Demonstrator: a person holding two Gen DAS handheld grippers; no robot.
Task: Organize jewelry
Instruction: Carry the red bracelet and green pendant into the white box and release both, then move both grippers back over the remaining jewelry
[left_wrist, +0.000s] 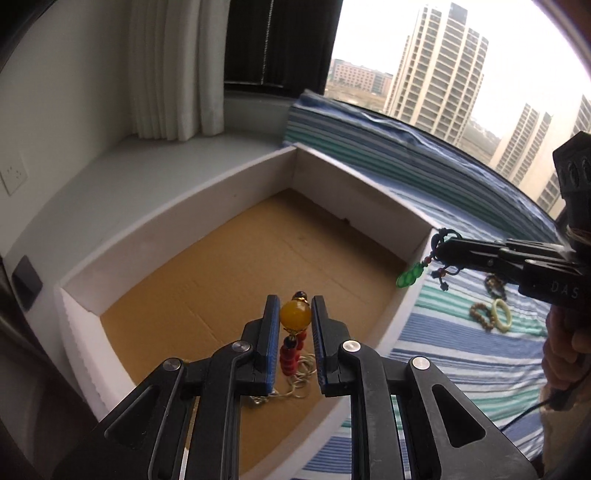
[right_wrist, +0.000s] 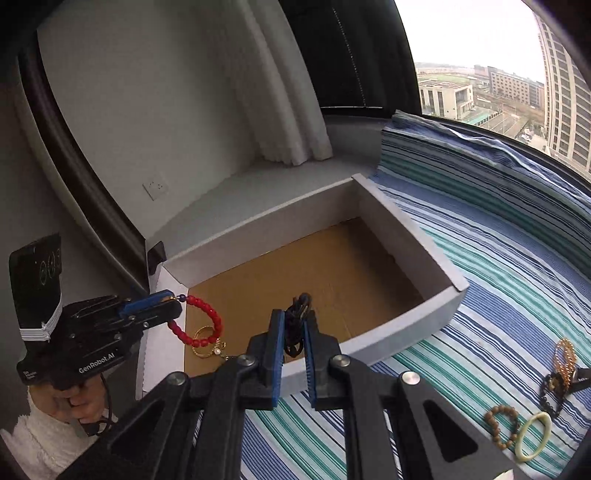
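Clamped between the left tongs (left_wrist: 294, 314), nearly shut, a yellow bead (left_wrist: 295, 314) carries a red bead bracelet (right_wrist: 201, 325) that dangles over the near corner of the box (left_wrist: 207, 221). To their right, the right tongs (right_wrist: 294, 325) pinch the dark cord (right_wrist: 295, 321) of a green pendant (left_wrist: 407, 277), hanging at the box's right wall. Both pieces look mid-carry to the box. Next: lower each over the cardboard floor and release. A beaded bracelet (right_wrist: 502, 424) and pale bangle (right_wrist: 533, 435) wait on the striped bed (right_wrist: 480, 295), right of the tongs.
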